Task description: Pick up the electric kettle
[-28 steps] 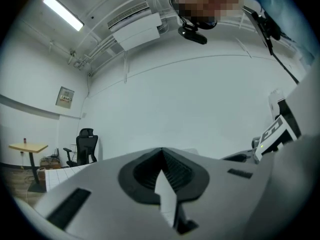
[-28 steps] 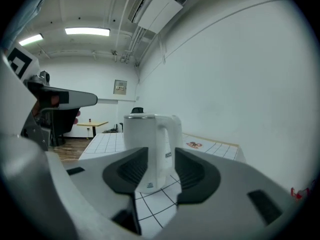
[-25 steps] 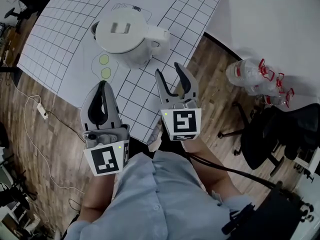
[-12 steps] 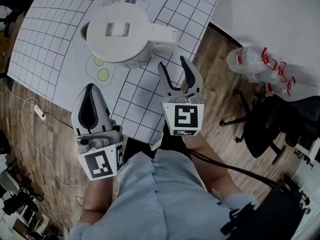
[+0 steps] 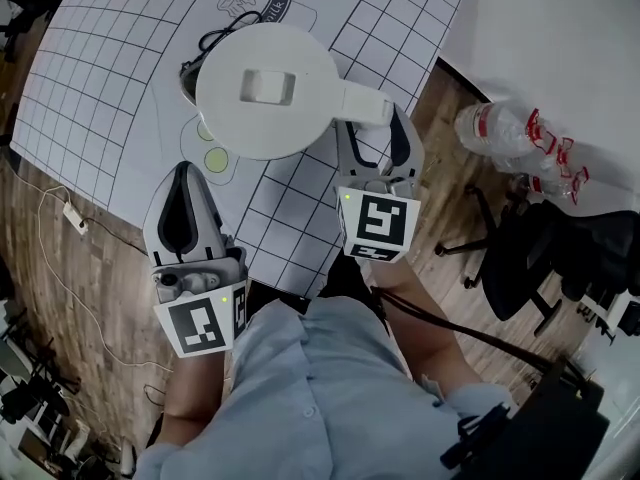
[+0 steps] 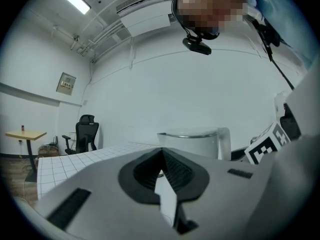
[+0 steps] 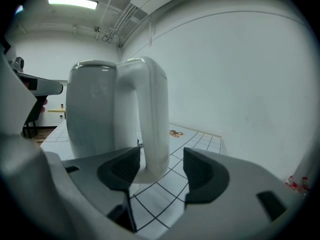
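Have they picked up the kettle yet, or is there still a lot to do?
Not yet. Done: the right gripper is lined up, with the handle of the kettle between its jaws. In hand: those jaws have just been opening wide and are not squeezing. Still to do: close on the handle and lift the kettle off the grid mat. The left gripper is shut and empty.

A light blue buttoned shirt [image 5: 310, 398] is being worn at lower centre. The left gripper [image 5: 186, 174] and right gripper [image 5: 374, 138] are being shown as pale grey shells with black inner pads, each being capped by a black-and-white marker cube [image 5: 205, 325]. A black cable [image 5: 450, 338] is being trailed lower right.
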The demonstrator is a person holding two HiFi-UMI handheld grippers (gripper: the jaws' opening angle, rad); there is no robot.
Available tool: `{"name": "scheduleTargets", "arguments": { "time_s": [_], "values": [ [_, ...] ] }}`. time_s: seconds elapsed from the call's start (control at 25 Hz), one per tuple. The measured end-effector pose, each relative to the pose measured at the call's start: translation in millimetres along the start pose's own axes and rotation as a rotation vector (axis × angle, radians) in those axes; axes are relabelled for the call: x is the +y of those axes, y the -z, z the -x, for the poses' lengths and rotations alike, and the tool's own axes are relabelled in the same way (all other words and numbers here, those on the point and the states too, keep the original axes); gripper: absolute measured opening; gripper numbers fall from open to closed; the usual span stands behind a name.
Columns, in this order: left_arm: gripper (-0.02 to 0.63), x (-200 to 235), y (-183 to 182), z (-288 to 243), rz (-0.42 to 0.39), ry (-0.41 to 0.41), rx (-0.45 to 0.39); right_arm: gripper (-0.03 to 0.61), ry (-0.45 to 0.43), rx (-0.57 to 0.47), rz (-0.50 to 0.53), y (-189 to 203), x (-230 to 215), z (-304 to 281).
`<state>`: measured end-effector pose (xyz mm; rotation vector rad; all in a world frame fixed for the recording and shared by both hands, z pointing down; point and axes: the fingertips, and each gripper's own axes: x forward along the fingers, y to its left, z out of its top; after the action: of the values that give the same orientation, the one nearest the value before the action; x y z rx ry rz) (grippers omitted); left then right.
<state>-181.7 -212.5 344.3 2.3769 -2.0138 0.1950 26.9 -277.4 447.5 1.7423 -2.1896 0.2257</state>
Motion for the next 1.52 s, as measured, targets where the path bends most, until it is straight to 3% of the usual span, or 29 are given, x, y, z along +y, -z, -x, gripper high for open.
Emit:
{"name": "scheduleTargets", "arguments": {
  "time_s": [0.76,0.84,1.08,1.24,1.52],
  "values": [
    [0.002,37.6,9.6,-30.5,0.019,-0.055,0.034,0.249,0.096,-0.032,-0.015,-14.5,-18.9,-48.5],
    [0.002,39.0,10.8,-31.3,0.022,-0.059,0.037,0.233,0.091,-0.040,-0.012,-15.4,-17.4,-50.8],
    [0.002,37.1,9.8,-33.4,0.025,-0.061,0.036,0.098,0.101,-0.031,-0.008,-17.1,-13.1,-56.2],
    [0.002,40.2,10.3,-32.0,0.031,-0.069,0.038,0.014,0.062,-0.057,-0.105,-19.9,-11.1,-58.0],
    [0.002,45.4,3.7,-27.4,0.019,-0.101,0.020,0.008,0.057,-0.078,-0.158,-25.3,-13.8,-69.3]
  ]
}}
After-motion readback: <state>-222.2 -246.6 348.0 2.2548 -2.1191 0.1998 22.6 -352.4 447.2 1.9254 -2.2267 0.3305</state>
